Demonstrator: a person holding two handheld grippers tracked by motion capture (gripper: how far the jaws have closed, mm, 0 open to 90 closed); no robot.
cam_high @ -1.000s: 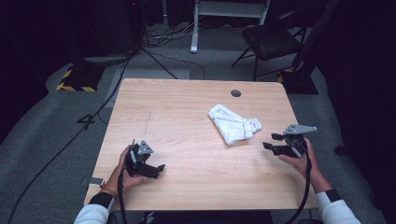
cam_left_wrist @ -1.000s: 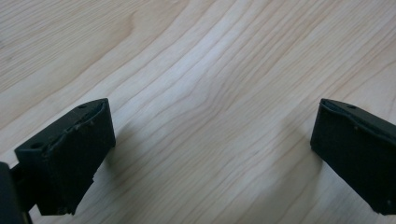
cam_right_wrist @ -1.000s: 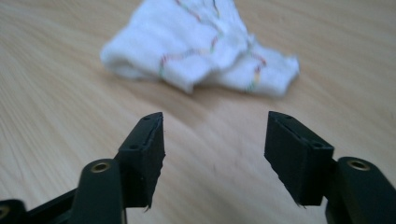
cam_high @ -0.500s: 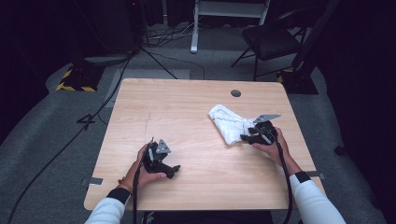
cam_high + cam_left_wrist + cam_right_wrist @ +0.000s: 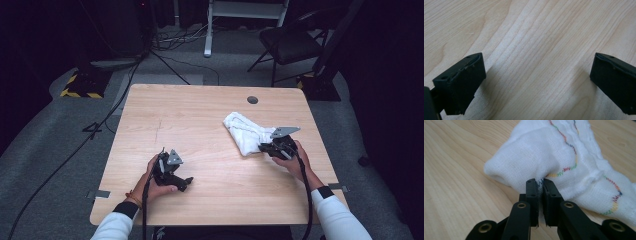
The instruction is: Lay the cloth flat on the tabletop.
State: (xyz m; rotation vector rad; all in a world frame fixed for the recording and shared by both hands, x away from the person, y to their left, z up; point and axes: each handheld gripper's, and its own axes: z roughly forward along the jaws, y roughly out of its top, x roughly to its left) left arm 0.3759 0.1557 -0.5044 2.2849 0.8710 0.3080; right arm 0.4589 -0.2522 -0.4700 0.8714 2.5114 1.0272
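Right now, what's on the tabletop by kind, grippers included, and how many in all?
White cloth: 1, bunched, with multicoloured zigzag stitching, pinched at its edge by the right gripper.
Black grippers: 2, the right gripper and the left gripper, whose jaws stand wide apart over bare wood.
Dark round grommet in the table: 1.
Total: 4.
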